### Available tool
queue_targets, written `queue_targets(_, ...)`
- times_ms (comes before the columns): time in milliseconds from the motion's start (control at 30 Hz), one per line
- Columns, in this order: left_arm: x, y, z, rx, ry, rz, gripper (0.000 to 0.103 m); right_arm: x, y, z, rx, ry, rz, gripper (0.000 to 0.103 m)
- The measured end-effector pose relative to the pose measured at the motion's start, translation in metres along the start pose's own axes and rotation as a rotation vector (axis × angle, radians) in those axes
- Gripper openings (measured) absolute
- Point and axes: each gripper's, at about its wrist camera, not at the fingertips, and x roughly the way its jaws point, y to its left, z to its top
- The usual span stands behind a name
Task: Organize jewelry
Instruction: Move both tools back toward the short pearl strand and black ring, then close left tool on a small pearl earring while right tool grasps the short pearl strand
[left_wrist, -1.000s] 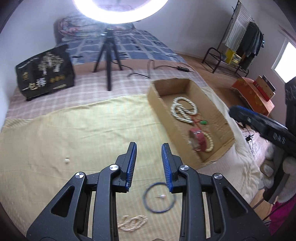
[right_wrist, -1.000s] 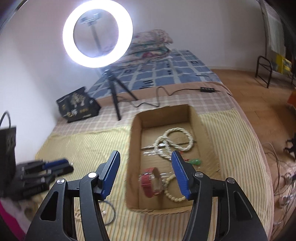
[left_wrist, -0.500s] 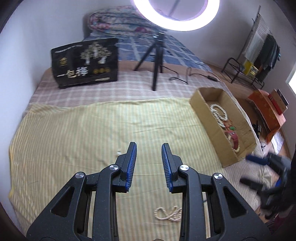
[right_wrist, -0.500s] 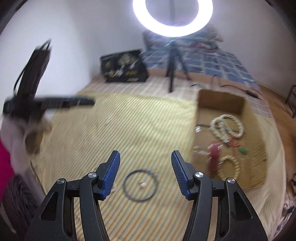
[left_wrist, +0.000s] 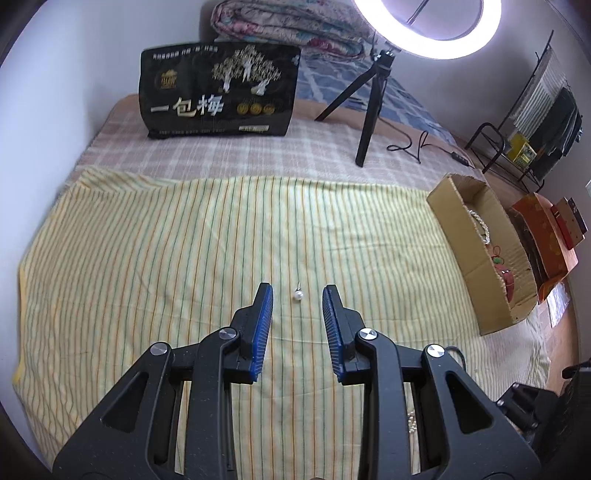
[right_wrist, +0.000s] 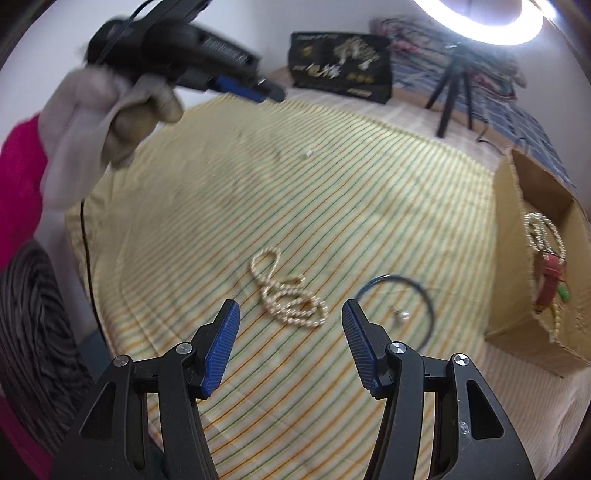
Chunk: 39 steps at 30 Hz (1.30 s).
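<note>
My left gripper (left_wrist: 297, 291) is open and empty, with a small pearl earring (left_wrist: 297, 294) on the striped cloth between its fingertips. My right gripper (right_wrist: 290, 309) is open and empty above a pearl necklace (right_wrist: 288, 295) on the cloth. A dark blue ring bangle (right_wrist: 424, 295) lies to its right with a small pearl stud (right_wrist: 403, 315) inside it. The cardboard box (right_wrist: 513, 266) at the right holds pearl strands and a red bracelet; it also shows in the left wrist view (left_wrist: 465, 251). The left gripper (right_wrist: 258, 90) appears blurred at the top left of the right wrist view.
A ring light on a tripod (left_wrist: 369, 122) and a black printed bag (left_wrist: 218, 92) stand at the far side of the bed. A clothes rack (left_wrist: 535, 122) and an orange box (left_wrist: 543, 236) are beyond the bed's right edge. A gloved hand (right_wrist: 110, 107) holds the left gripper.
Both grippers have swung left, away from the box. The left one now frames the pearl earring; the right one has moved from over the bangle to over the pearl necklace. Both stay open.
</note>
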Motion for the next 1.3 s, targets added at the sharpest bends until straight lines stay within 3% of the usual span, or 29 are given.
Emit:
queue_targets(667,0.077,0.003,0.002,-0.027,0.131,-0.014,0.027,0.054,0.006,-0.002,-0.125,0.078,0.007,0.057)
queue_targets(1100,0.093,0.003,0.002,-0.037,0.144,-0.004,0.027,0.065,0.006,0.008,-0.156,0.093,0.015,0.057)
queue_targets(1300,0.095,-0.005,-0.002,0.014,0.142,0.046,0.007,0.065,0.017,0.006,-0.211,0.104,-0.024,0.057)
